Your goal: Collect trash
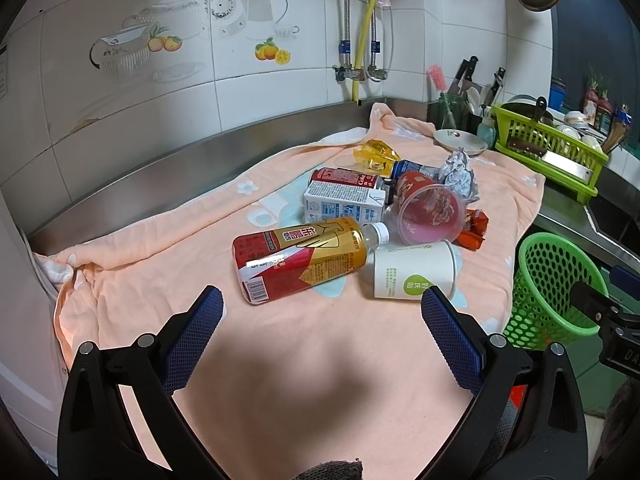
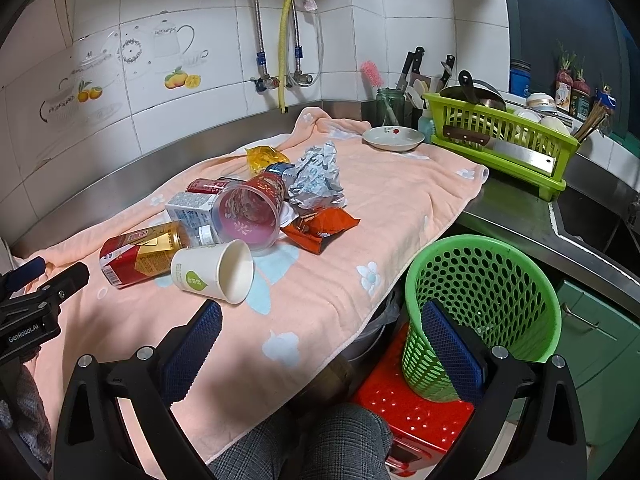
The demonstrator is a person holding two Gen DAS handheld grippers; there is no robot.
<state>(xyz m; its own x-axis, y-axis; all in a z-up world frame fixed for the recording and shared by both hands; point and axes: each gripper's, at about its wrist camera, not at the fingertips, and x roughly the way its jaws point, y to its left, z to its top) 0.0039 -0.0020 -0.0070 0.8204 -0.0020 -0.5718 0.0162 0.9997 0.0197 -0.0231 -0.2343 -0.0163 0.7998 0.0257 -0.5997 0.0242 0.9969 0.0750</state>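
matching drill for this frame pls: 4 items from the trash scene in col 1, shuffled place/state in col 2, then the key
Column 1
1. paper cup
2. green basket
3. small plate
4. orange snack wrapper

Column 2
A. upright on a red stool, off the counter edge
B. on its side, mouth toward the right gripper
C. flat on the towel, right of the clear plastic cup
D. far end of the towel, beside the green dish rack

Pairs: 1-B, 2-A, 3-D, 4-C
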